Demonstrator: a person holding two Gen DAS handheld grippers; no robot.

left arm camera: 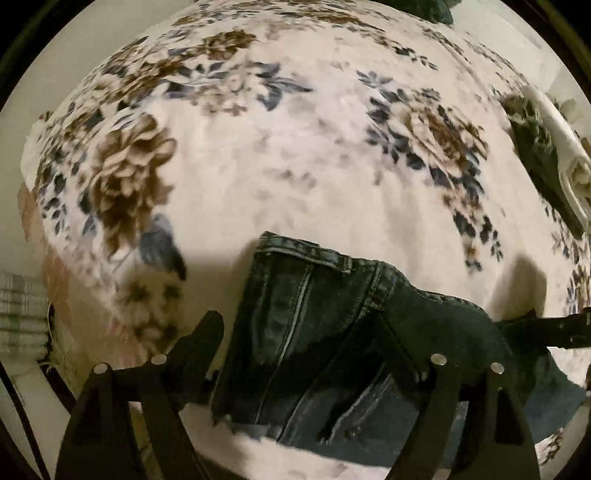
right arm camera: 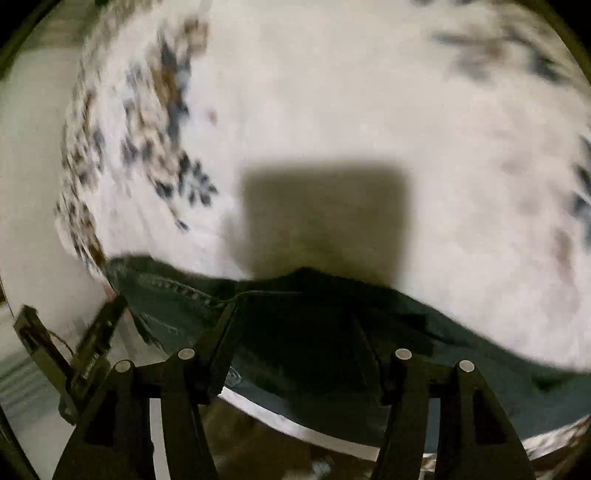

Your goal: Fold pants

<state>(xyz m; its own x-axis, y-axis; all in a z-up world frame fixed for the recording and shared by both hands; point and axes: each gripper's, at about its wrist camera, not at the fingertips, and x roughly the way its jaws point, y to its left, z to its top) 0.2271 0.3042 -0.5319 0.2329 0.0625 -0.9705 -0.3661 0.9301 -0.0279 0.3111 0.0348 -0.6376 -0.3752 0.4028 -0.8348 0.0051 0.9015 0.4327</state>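
Dark blue jeans (left arm camera: pixel 314 332) lie on a white floral bedspread (left arm camera: pixel 295 166), at the near edge of the bed. My left gripper (left arm camera: pixel 299 325) is open, its fingers wide apart on either side of the jeans' waistband end; the right finger is dark against the denim. The right gripper shows at the right edge of this view (left arm camera: pixel 554 328), over the jeans. In the right wrist view the jeans (right arm camera: pixel 314 332) lie between my right gripper's (right arm camera: pixel 299 317) spread fingers. It is open, close above the denim. Its square shadow falls on the bedspread (right arm camera: pixel 369 110) ahead.
A dark green cloth with a white folded cloth (left arm camera: pixel 561 162) lies at the far right of the bed. Another dark item (left arm camera: pixel 424 9) sits at the far edge. A plaid cloth (left arm camera: pixel 22 314) is off the bed's left. The left gripper (right arm camera: pixel 74 350) shows low left in the right view.
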